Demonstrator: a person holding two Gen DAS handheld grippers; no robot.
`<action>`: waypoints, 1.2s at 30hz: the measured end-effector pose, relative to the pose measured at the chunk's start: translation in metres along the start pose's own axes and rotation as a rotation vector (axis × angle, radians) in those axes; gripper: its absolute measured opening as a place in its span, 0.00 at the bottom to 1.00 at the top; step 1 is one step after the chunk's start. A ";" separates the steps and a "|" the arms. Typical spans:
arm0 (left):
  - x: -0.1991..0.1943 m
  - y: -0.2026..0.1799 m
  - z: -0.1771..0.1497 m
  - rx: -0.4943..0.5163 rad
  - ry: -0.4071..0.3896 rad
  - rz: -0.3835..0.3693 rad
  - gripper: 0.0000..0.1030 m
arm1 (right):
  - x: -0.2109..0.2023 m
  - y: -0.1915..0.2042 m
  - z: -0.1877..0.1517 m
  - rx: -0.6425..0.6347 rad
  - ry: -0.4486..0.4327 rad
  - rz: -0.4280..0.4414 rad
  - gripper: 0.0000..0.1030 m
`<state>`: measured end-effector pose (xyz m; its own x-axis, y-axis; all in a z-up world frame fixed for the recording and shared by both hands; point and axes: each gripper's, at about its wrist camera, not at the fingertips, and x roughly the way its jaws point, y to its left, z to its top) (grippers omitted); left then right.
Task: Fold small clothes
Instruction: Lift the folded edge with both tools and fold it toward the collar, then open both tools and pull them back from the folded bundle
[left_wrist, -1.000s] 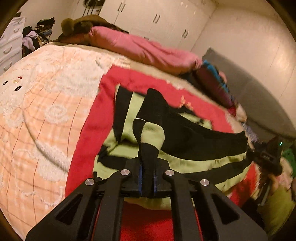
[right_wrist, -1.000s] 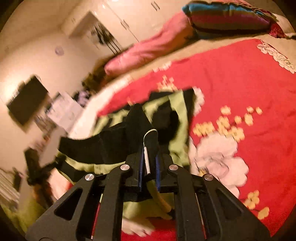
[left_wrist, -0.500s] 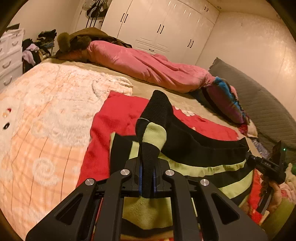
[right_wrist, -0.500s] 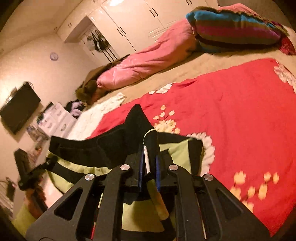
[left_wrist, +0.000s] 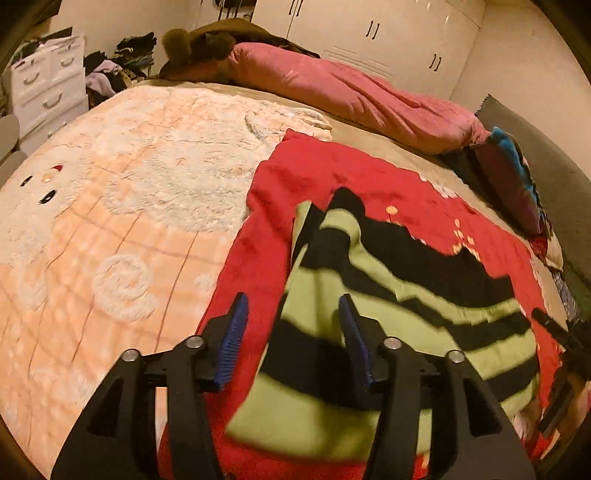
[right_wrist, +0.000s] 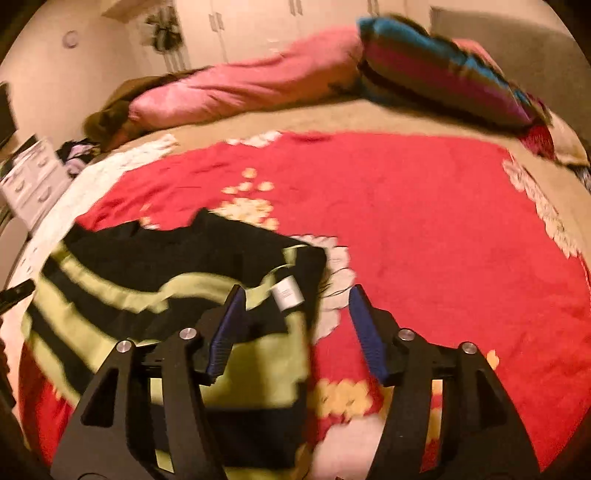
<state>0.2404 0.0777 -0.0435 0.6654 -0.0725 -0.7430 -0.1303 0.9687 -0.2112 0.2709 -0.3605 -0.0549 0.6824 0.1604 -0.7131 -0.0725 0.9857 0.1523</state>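
A black and lime-green striped garment (left_wrist: 388, 302) lies folded on a red flowered blanket (left_wrist: 369, 177). My left gripper (left_wrist: 293, 314) hovers over its left edge, jaws opening, blue pads clear of the cloth. In the right wrist view the same garment (right_wrist: 155, 280) shows a white label (right_wrist: 288, 293) at its near corner. My right gripper (right_wrist: 295, 306) stands over that corner, jaws opening, the cloth below them and not pinched. The right gripper's black body (left_wrist: 561, 332) shows at the left wrist view's right edge.
A peach and white fleece blanket (left_wrist: 110, 221) covers the bed's left half. A pink duvet (left_wrist: 351, 92) and a striped pillow (right_wrist: 443, 74) lie along the far side. White drawers (left_wrist: 48, 85) and a clothes pile stand beyond the bed's left. The red blanket (right_wrist: 443, 221) spreads to the right.
Both grippers were shut on raised folds of the garment. Both have let go, their jaws now apart, and the cloth has dropped flat onto the red blanket.
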 end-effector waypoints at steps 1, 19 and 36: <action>-0.002 0.000 -0.004 0.006 0.004 0.002 0.51 | -0.004 0.005 -0.002 -0.020 -0.009 0.012 0.53; 0.019 0.040 -0.045 -0.116 0.146 -0.023 0.14 | 0.032 0.002 -0.037 0.075 0.194 -0.033 0.55; -0.041 0.004 -0.035 0.017 0.063 -0.017 0.43 | -0.077 0.024 -0.045 0.028 -0.039 0.050 0.91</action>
<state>0.1869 0.0759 -0.0355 0.6199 -0.1034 -0.7778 -0.1063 0.9711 -0.2138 0.1838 -0.3465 -0.0266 0.7061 0.2069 -0.6772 -0.0872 0.9745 0.2068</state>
